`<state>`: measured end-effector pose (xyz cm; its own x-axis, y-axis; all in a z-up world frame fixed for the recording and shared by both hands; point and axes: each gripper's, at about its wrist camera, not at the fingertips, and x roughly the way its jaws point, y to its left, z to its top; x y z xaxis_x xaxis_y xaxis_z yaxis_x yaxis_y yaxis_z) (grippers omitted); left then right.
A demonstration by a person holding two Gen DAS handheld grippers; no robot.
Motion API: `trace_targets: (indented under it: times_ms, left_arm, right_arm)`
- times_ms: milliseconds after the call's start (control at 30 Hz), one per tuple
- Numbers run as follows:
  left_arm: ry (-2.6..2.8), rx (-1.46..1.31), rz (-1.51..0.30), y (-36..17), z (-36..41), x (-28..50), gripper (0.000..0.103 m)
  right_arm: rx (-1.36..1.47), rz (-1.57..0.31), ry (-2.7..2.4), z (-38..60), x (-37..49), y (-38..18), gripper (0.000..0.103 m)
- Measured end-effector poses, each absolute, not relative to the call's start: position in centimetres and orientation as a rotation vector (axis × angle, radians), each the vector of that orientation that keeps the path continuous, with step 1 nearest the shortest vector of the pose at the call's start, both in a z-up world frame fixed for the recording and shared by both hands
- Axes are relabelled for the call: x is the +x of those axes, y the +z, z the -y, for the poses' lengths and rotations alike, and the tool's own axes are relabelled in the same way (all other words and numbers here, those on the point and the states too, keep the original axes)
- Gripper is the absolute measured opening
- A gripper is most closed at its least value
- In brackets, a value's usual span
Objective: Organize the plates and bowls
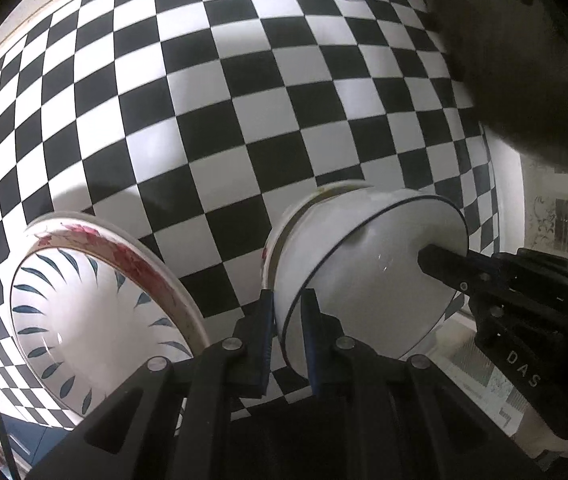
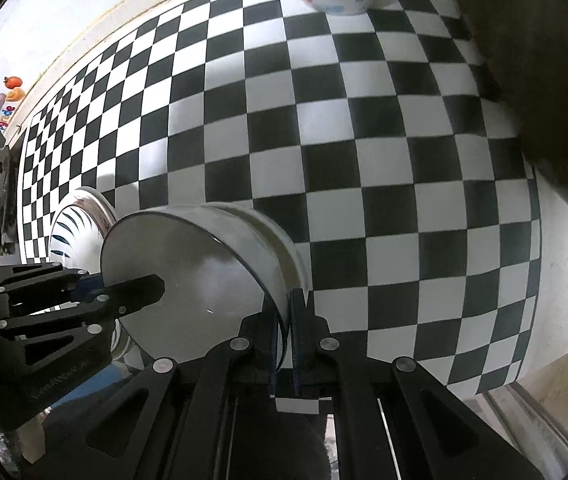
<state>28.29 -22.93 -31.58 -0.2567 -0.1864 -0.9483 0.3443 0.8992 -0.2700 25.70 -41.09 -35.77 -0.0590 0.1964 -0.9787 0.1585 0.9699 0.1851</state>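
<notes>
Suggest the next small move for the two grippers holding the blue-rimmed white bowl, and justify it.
Probably lower it a little further, both together. The left gripper and right gripper each pinch the rim of the blue-rimmed white bowl, which seems to sit nested in another bowl just above the checkered tablecloth. Release only once it rests.
</notes>
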Motion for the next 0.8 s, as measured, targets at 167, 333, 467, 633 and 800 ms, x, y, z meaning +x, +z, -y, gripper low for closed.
trace_targets:
  times_ms: [167, 333, 467, 633, 800]
  left_arm:
    - [-0.5, 0.131, -1.779, -31.9, 22.9, 28.2, 0.011]
    - [-0.498, 0.141, -1.809, -32.1, 23.2, 28.8, 0.011]
    - [-0.502, 0.144, -1.82, -32.2, 23.2, 29.1, 0.012]
    - [-0.498, 0.14, -1.824, -32.4, 23.2, 29.3, 0.012]
    - [-0.5, 0.152, -1.814, -32.2, 23.1, 29.2, 0.012]
  right_arm:
    - [0.28, -1.672, 0.029, 40.8, 25.9, -36.7, 0.007]
    - [0.317, -1.707, 0.01, 41.0, 26.3, -37.3, 0.007]
    - [0.329, -1.727, -0.003, 41.4, 26.1, -37.2, 0.007]
    - [0.342, -1.745, -0.025, 41.6, 26.0, -37.5, 0.01]
    - [0.349, -1.742, -0.019, 42.0, 25.9, -37.2, 0.01]
